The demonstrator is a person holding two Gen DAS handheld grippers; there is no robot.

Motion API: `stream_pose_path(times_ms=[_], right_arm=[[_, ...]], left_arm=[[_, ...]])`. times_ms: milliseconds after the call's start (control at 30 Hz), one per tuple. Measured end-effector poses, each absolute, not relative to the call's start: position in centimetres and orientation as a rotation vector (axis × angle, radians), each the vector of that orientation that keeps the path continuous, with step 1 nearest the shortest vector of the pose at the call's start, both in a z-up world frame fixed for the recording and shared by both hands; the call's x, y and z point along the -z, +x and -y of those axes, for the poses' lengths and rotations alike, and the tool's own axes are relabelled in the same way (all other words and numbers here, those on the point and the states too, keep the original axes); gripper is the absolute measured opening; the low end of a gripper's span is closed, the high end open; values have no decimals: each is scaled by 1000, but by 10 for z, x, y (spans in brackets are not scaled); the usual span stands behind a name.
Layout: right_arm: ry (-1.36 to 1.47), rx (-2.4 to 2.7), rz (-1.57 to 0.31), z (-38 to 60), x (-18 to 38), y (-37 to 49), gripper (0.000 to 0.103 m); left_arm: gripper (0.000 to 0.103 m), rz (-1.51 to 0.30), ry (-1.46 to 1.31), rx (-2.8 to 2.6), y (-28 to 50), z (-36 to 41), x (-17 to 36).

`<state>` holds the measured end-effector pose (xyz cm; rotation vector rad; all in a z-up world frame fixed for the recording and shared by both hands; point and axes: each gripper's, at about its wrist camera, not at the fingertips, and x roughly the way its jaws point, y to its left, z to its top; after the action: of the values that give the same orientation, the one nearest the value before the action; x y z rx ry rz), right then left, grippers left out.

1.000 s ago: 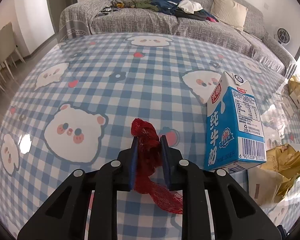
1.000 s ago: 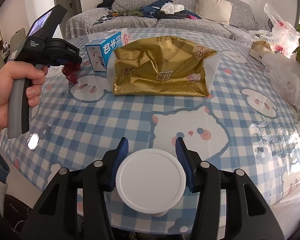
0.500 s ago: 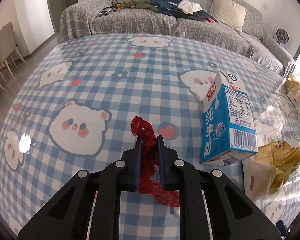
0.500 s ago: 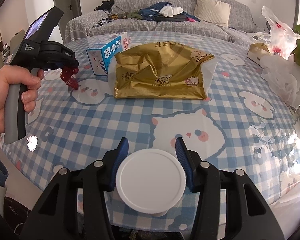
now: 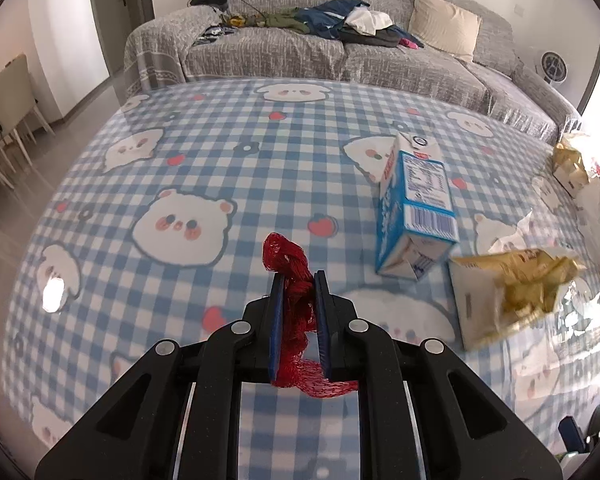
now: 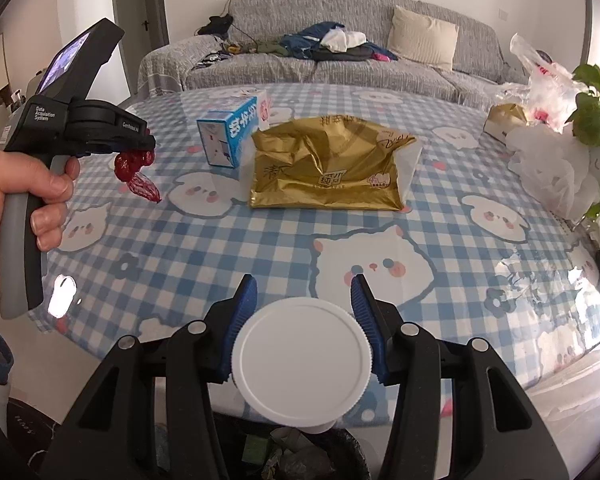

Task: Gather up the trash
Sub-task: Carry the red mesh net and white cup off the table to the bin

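Red mesh netting point(image 5: 296, 300) — pinched between the left gripper's point(image 5: 299, 280) nearly closed jaws — hangs above the table point(image 5: 220, 168).

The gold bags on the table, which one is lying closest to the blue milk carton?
The large crumpled gold bag, lying right beside the milk carton. The smaller gold bag sits far off by the white plastic bags.
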<state>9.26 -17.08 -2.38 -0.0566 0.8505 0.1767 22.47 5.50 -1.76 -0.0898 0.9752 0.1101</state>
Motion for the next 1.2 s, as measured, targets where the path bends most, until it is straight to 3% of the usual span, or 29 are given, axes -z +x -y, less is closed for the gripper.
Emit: stream_pose_path(times_ms=[1200], right_arm=[[-32, -187, -782, 170, 5, -27, 47]], left_arm=[[13, -985, -112, -74, 29, -46, 10]])
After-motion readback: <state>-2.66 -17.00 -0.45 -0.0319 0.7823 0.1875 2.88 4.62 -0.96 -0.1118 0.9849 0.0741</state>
